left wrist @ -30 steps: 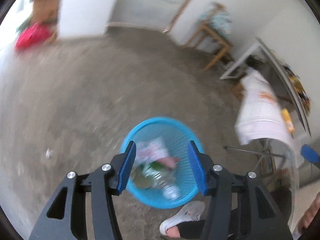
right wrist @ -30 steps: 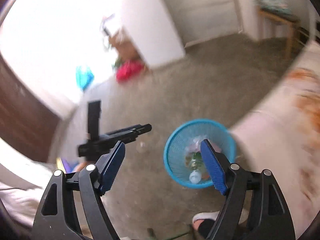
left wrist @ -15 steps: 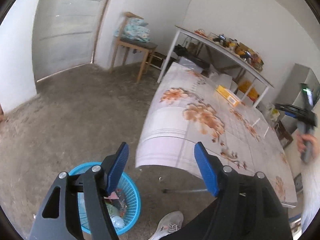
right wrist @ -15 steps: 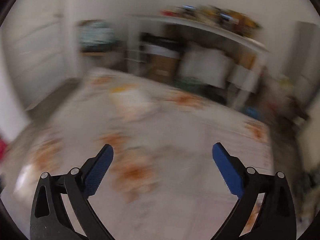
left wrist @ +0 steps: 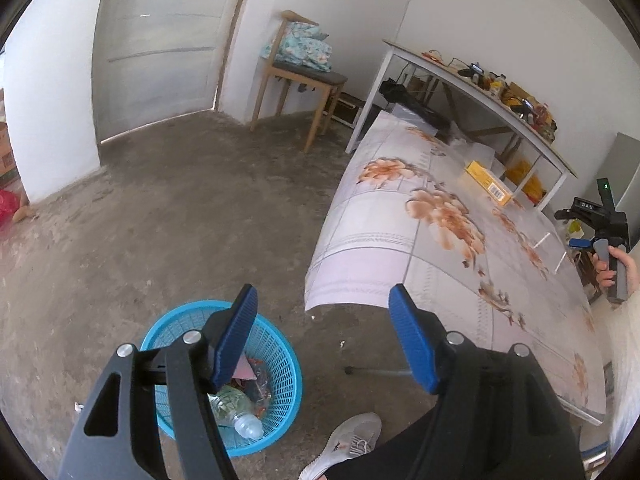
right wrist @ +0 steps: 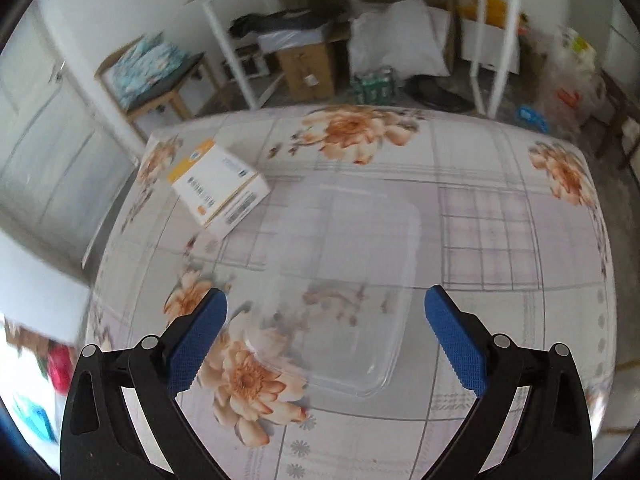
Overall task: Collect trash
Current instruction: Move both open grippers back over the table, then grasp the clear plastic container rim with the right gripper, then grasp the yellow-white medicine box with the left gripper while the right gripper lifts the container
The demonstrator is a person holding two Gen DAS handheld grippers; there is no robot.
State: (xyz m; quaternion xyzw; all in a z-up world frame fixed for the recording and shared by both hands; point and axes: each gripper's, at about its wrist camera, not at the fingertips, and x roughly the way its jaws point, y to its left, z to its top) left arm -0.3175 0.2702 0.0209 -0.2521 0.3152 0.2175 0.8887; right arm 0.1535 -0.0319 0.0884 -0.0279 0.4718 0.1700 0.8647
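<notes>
Two things are seen on the worktop (right wrist: pixel 500 236): a clear container (right wrist: pixel 340 280) near the spread, empty right claw (right wrist: pixel 326 334) and a box (right wrist: pixel 218 184) far left. A second ago the blue basket (left wrist: pixel 280 364) was framed there instead. The left claw (left wrist: pixel 322 332) is spread too, empty.

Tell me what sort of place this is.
Probably a plain room in a home, partly used for storage: bare concrete floor, a table under a floral tablecloth, a wooden chair by the door, and boxes under a white shelf.

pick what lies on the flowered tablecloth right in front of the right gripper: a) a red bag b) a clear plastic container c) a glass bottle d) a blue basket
b: the right wrist view shows a clear plastic container lying on the flowered tablecloth ahead of the open, empty right gripper, with an orange and white box further back to its left.
</notes>
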